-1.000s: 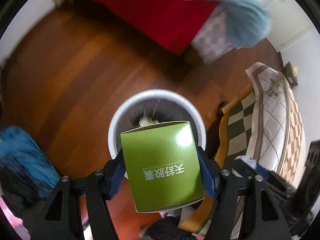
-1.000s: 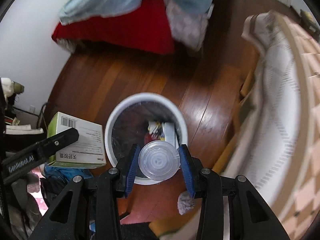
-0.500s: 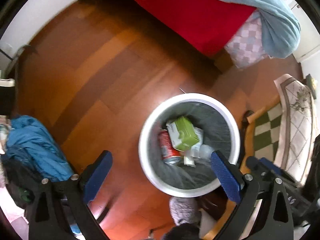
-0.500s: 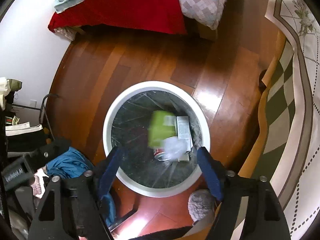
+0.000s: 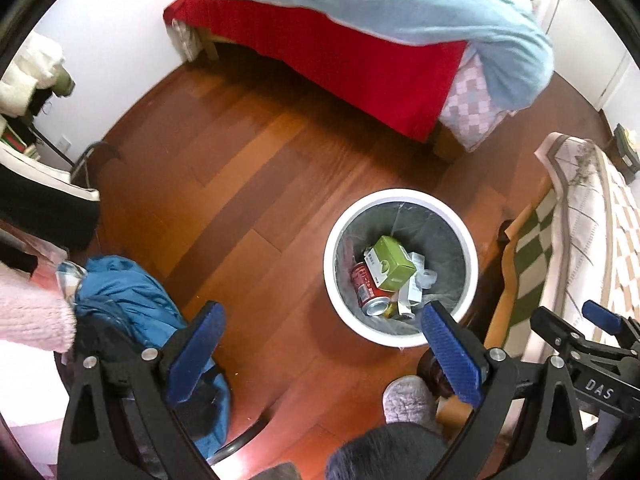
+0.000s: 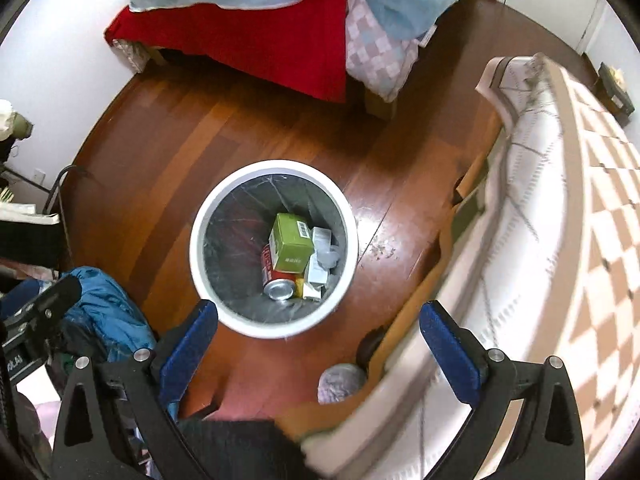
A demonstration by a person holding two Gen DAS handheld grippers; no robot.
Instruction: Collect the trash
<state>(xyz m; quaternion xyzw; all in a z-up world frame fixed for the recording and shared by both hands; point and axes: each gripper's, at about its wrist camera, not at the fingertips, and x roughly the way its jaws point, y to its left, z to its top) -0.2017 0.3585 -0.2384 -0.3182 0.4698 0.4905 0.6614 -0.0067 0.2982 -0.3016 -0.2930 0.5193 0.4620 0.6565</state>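
Both grippers are hanging above a wooden floor [image 5: 248, 184] and looking down at a white trash bin [image 5: 401, 200] lined with a grey bag. The left gripper [image 5: 324, 354] is holding its blue-padded fingers [image 5: 196, 350] spread wide apart with nothing between them, and the right gripper [image 6: 318, 346] is doing the same, its fingers [image 6: 448, 348] standing wide and empty on either side of the near rim of the trash bin [image 6: 274, 166]. Inside the bin a green box [image 5: 390, 258] is lying tilted on top of the other rubbish, partly covering a red drink can [image 5: 368, 290] whose silver end is facing the near side; a clear plastic cup [image 5: 426, 278] and some white cartons are resting just beside the box on its right. From the right wrist view the green box [image 6: 291, 247] is showing a barcode on its upper face and the red drink can [image 6: 276, 282] is lying beneath it. A blue jacket [image 5: 120, 292] is lying crumpled on the floor to the left of the bin, well apart from it. A bed with a red cover [image 5: 320, 52] and a pale blue blanket [image 5: 380, 0] is standing at the far side of the room, and a checked quilt [image 6: 580, 200] is running along the right edge.
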